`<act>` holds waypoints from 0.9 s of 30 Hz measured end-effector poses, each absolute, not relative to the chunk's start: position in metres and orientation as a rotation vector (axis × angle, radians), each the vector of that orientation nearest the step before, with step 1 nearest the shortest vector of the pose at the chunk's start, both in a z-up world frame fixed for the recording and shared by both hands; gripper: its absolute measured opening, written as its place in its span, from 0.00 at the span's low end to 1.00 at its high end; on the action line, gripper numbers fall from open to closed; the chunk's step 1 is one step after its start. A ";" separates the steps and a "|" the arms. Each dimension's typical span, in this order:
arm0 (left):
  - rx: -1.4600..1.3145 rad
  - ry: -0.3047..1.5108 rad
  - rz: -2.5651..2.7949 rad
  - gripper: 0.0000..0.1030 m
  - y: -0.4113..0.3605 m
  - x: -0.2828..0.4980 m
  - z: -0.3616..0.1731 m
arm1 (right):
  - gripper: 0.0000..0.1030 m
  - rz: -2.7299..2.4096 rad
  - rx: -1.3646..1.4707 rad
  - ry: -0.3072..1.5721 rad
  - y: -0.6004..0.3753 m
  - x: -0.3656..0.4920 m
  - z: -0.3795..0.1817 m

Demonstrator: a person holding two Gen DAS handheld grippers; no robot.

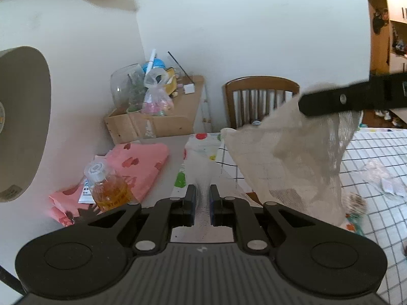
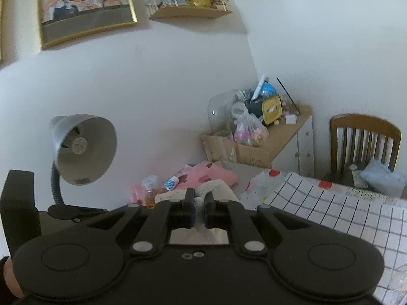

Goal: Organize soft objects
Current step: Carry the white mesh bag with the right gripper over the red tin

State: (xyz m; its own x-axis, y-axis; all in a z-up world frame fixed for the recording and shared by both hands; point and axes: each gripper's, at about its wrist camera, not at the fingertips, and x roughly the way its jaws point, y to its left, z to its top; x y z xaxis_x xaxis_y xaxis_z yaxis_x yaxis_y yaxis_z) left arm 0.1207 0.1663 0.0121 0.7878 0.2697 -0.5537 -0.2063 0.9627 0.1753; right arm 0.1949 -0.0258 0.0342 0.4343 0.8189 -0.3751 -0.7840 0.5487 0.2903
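The cream mesh cloth [image 1: 287, 157] is off the tabletop [image 1: 376, 203] and stretched between my two claws — I see it hanging as a loose, see-through sheet in the left wrist view, above the checked white cover. My left claw [image 1: 202, 204] is pinched nearly closed on a bunched edge of it, the white weave squeezed between the blue pads [image 1: 193, 203]. My right claw [image 2: 199, 211] is likewise clamped narrow on a fold of the same cloth [image 2: 216, 190], which bulges up just beyond its tips; in the left wrist view that claw's black finger [image 1: 338, 100] crosses in from the right and grips the cloth's upper corner. Beyond the cloth, a pink fabric with red hearts [image 1: 137, 162] lies crumpled on the tabletop near the wall, and a small bottle of amber liquid [image 1: 106, 189] stands in front of it. A colourful dotted sheet [image 1: 203, 145] lies between the pink fabric and the checked cover. Further out, a grey desk lamp [image 2: 81, 150] leans in from the left, a cardboard box [image 2: 236, 150] of clutter sits on a low cabinet in the corner, and a wooden chair [image 1: 259, 96] stands against the wall — with a framed picture [image 2: 84, 5] hanging above it all.
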 end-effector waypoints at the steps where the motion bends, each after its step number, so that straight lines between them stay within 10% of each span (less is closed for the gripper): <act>1: 0.108 0.613 0.265 0.10 0.167 0.125 0.010 | 0.06 0.997 0.083 0.521 -0.024 0.199 0.029; 27: -0.015 0.867 0.197 0.10 0.169 0.160 -0.096 | 0.10 0.931 -0.302 0.743 0.008 0.205 -0.092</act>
